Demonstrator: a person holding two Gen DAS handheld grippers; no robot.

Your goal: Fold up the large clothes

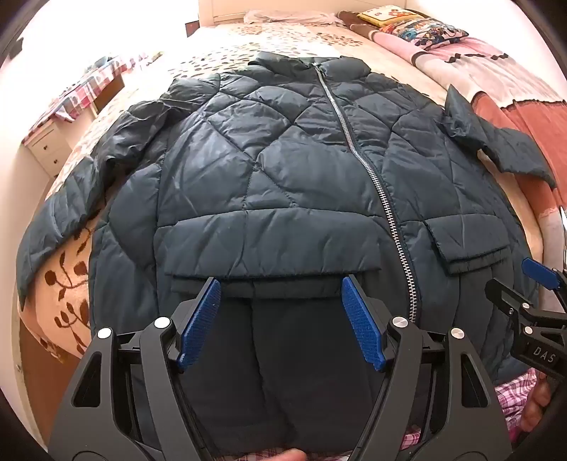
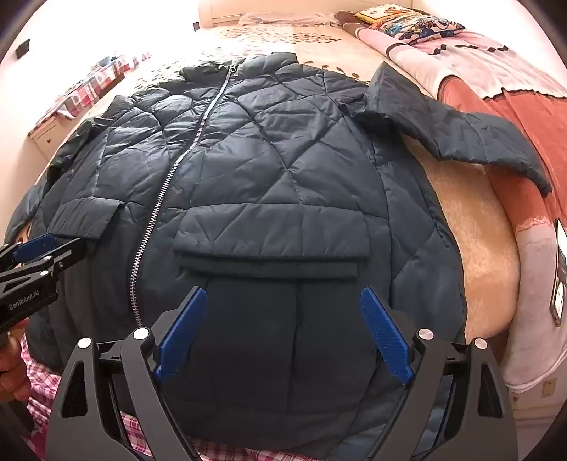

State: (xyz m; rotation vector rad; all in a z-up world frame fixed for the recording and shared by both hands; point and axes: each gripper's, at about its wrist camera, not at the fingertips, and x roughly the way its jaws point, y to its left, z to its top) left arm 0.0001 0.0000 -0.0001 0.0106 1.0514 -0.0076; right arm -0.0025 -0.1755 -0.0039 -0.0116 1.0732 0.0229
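Dark blue quilted jacket (image 1: 283,170) lies front-up and zipped on the bed (image 1: 219,46), collar toward the headboard, hem at the near edge. Both sleeves spread outward; the one on the right-hand side reaches onto a pink and red blanket (image 1: 531,117).

Left gripper (image 1: 281,308): jaws spread wide, nothing between them. Blue pads (image 1: 200,322) hang over the lower front of the jacket, just below the flap of the pocket (image 1: 273,244) on that side of the zipper (image 1: 386,198). Whether the pads touch the fabric cannot be told.

Right gripper (image 2: 283,319): jaws likewise spread wide, holding nothing. It hangs over the other pocket (image 2: 273,237), tips just under the flap, on the far side of the zipper from the left tool. Contact with the cloth cannot be told.

Each tool shows at the edge of the other's view, side by side above the hem. A checked pink cloth (image 2: 117,425) shows under the near edge of the jacket. Pillows (image 1: 414,25) sit at the head of the bed. A white drawer unit (image 1: 46,149) stands beside the bed on the left.
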